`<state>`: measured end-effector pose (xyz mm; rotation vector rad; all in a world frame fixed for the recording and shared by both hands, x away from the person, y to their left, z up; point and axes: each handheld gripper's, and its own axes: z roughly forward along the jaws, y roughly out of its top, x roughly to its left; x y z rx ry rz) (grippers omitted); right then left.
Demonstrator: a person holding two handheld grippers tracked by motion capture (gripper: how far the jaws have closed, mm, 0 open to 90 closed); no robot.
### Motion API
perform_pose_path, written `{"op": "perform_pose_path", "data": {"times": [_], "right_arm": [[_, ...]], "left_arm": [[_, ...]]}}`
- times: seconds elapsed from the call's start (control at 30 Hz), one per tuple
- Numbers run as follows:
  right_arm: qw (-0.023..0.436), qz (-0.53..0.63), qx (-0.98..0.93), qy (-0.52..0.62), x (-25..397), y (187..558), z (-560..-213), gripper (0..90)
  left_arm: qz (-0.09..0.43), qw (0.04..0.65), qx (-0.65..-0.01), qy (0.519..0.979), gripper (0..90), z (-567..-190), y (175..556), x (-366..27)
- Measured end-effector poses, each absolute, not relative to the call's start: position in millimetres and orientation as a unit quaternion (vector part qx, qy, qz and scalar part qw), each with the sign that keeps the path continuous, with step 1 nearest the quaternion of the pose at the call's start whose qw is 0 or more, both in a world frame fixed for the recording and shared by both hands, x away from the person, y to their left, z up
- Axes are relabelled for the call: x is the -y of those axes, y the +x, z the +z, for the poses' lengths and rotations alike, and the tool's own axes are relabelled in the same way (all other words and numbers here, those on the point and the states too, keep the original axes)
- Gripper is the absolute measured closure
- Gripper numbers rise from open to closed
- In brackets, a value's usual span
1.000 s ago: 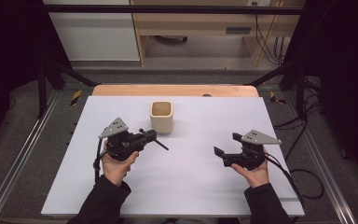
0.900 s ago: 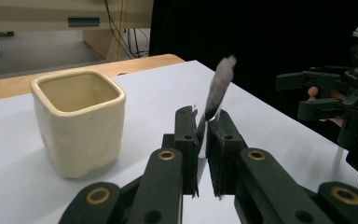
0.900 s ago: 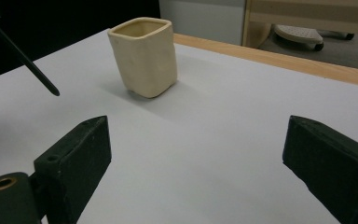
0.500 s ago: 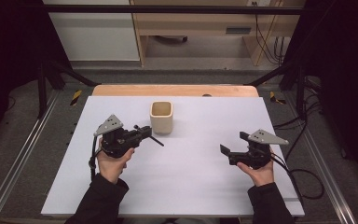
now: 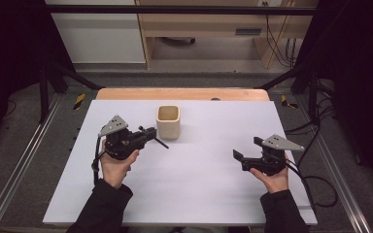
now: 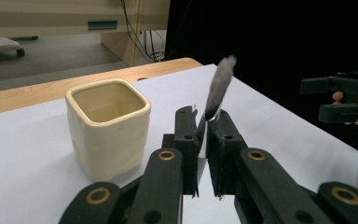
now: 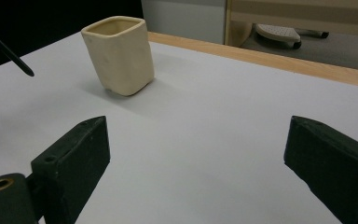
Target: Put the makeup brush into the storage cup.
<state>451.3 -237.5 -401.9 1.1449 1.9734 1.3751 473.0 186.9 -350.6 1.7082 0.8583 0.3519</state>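
A cream square cup (image 5: 168, 124) stands upright on the white tabletop (image 5: 199, 194), toward the back middle. Just left of it, my left gripper (image 5: 150, 133) is shut on a thin dark stick (image 5: 161, 143) that juts out toward the cup's front. Up close, in the left gripper view, the stick (image 6: 218, 88) rises blurred and grey from between the jaws of the left gripper (image 6: 204, 121), and the cup (image 6: 107, 135) stands empty to the left. My right gripper (image 5: 247, 148) is open at the right, its jaws wide apart around bare table (image 7: 198, 126); the cup (image 7: 120, 56) stands farther off.
A wooden strip (image 5: 182, 93) borders the table's far edge. Black frame posts (image 5: 48, 82) and cables (image 5: 315, 141) flank the table. A wooden cabinet (image 5: 209, 24) stands behind it on the floor.
Both grippers have drifted slightly outward: the left a little to the left with the stick, the right a little to the right. The cup has not moved.
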Motion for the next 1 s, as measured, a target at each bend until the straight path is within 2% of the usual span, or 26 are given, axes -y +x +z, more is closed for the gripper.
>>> {"op": "perform_pose_path", "data": {"times": [1.0], "right_arm": [[0.236, 0.503, -0.720, 0.416, 239.0, 450.8, -400.8, 7.2]], "left_arm": [[0.182, 0.541, -0.356, 0.740, 83.3, -310.5, 503.8, -176.8]]}}
